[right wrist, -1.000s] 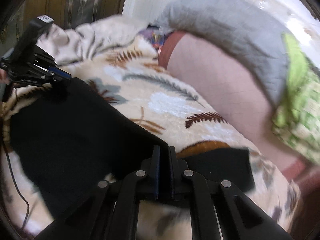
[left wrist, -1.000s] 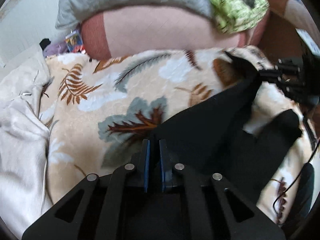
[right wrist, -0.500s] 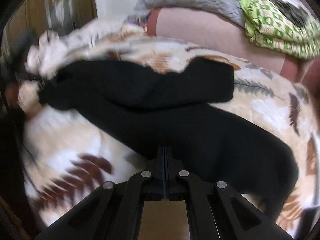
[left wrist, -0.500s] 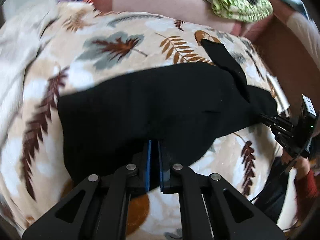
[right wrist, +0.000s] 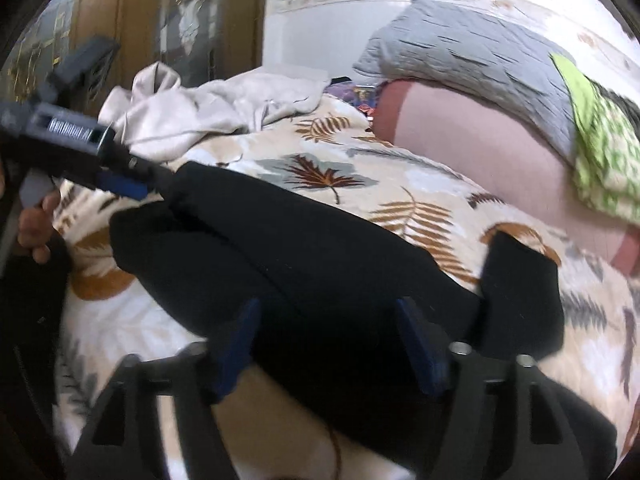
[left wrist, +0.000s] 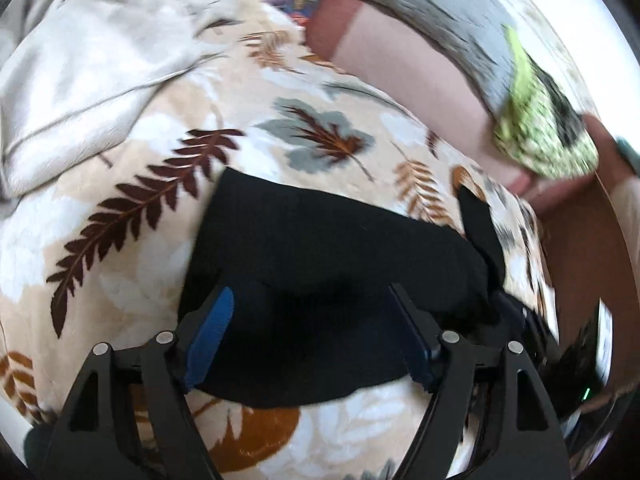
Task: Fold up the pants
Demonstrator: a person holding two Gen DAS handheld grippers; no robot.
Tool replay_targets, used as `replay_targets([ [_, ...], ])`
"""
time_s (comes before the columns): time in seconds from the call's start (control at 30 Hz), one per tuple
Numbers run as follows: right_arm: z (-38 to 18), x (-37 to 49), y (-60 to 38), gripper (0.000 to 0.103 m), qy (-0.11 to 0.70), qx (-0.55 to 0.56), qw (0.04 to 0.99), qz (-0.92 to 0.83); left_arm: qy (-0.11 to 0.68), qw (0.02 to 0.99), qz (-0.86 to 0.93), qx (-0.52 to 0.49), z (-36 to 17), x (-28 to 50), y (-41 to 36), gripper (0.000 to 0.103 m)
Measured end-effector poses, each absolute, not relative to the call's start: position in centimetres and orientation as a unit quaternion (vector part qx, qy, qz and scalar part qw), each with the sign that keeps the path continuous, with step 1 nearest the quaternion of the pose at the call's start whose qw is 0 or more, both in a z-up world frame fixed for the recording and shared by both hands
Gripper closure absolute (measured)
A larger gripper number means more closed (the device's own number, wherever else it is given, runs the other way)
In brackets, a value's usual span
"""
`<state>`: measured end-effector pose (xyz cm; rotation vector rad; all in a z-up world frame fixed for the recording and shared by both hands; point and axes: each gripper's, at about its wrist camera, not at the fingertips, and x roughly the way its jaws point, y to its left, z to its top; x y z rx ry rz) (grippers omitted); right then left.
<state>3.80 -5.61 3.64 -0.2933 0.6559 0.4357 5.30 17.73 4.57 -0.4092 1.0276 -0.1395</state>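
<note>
On the bed, seen from the left wrist camera, the black pants lie folded over on a leaf-print blanket, filling the middle of the view and running out toward four o'clock. The left gripper hangs over the near edge of the cloth at six o'clock with its jaws opening; the blue pads stand wide apart and press on nothing, though the dark fabric lies between and under them. A narrow black strip of the garment sticks up toward two o'clock. A crumpled cream sheet sits at ten o'clock, a pink pillow at one o'clock with a grey quilt behind it, and a green patterned cloth at two o'clock.

From the right wrist camera, the pants stretch as a long dark band from nine o'clock down to five o'clock across the same blanket. The right gripper sits at six o'clock, its jaws opening too, pads clear of the cloth that lies beneath them. At nine o'clock the left gripper reaches the far end of the pants, a hand behind it. The cream sheet lies at eleven o'clock, the pink pillow and grey quilt at one to two o'clock.
</note>
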Motion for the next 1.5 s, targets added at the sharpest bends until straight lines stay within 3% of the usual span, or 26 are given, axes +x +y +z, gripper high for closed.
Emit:
replay_targets([
  [0.1, 2.4, 5.2, -5.0, 0.029, 0.326, -0.145, 0.913, 0.197, 0.497, 0.837, -0.048, -0.224, 3.1, 6.8, 18.1, 0.026],
  [0.13, 2.1, 6.0, -5.0, 0.043, 0.339, -0.135, 0.912, 0.191, 0.498, 0.834, -0.042, -0.232, 2.8, 7.2, 18.1, 0.026],
  [0.17, 2.0, 6.7, -5.2, 0.075, 0.349, -0.121, 0.909, 0.193, 0.494, 0.835, -0.042, -0.238, 2.7, 7.6, 18.0, 0.026],
  [0.2, 2.2, 7.2, -5.6, 0.088, 0.354, -0.107, 0.909, 0.195, 0.486, 0.84, -0.047, -0.238, 2.8, 8.0, 17.8, 0.032],
  [0.23, 2.6, 7.2, -6.0, 0.096, 0.351, -0.095, 0.911, 0.196, 0.481, 0.843, -0.049, -0.234, 3.1, 8.3, 17.7, 0.06],
  [0.3, 4.2, 6.9, -6.8, 0.098, 0.34, -0.067, 0.916, 0.203, 0.484, 0.841, -0.073, -0.231, 3.7, 8.8, 17.4, 0.086],
  [0.5, 8.8, 2.5, -7.9, 0.099, 0.305, -0.047, 0.921, 0.237, 0.448, 0.87, -0.106, -0.179, 8.4, 4.4, 17.5, 0.088],
  [0.67, 4.6, 1.1, -6.3, 0.099, 0.354, -0.066, 0.902, 0.238, 0.513, 0.846, -0.058, -0.137, 3.5, 2.9, 16.9, 0.088],
  [0.77, 1.5, 2.4, -5.8, 0.092, 0.403, -0.066, 0.884, 0.228, 0.521, 0.843, -0.045, -0.122, 1.9, 3.0, 16.6, 0.079],
  [0.83, 2.4, 2.0, -6.8, 0.088, 0.405, -0.035, 0.882, 0.239, 0.507, 0.855, -0.032, -0.106, 2.7, 2.4, 16.6, 0.057],
  [0.93, 5.7, 1.5, -10.0, 0.062, 0.361, 0.013, 0.903, 0.234, 0.475, 0.874, -0.011, -0.101, 4.4, 1.6, 18.1, 0.032],
  [1.07, 8.2, 4.1, -14.1, 0.049, 0.347, 0.043, 0.924, 0.154, 0.455, 0.879, 0.033, -0.137, 5.1, 2.1, 21.0, 0.019],
  [1.13, 8.0, 6.5, -14.8, 0.044, 0.364, 0.032, 0.924, 0.114, 0.473, 0.867, 0.042, -0.15, 4.1, 3.1, 21.4, 0.019],
  [1.3, 4.5, 13.6, -14.8, 0.043, 0.425, 0.007, 0.904, 0.049, 0.513, 0.844, 0.046, -0.148, 1.0, 4.9, 20.3, 0.018],
  [1.33, 3.3, 15.2, -14.6, 0.043, 0.443, -0.003, 0.896, 0.032, 0.513, 0.844, 0.048, -0.149, 0.8, 5.1, 20.0, 0.014],
  [1.4, 1.6, 17.0, -14.7, 0.046, 0.468, -0.01, 0.884, 0.004, 0.504, 0.85, 0.049, -0.145, 0.6, 5.5, 19.2, 0.011],
  [1.43, 1.0, 17.5, -15.1, 0.065, 0.473, -0.003, 0.881, -0.001, 0.505, 0.851, 0.04, -0.142, 0.6, 5.7, 18.7, 0.011],
  [1.47, 0.9, 17.8, -15.6, 0.094, 0.471, 0.003, 0.882, -0.007, 0.507, 0.852, 0.021, -0.132, 0.5, 5.9, 17.9, 0.012],
  [1.5, 1.2, 17.7, -16.3, 0.1, 0.465, 0.015, 0.885, -0.006, 0.508, 0.853, 0.012, -0.122, 0.5, 6.1, 17.4, 0.016],
])
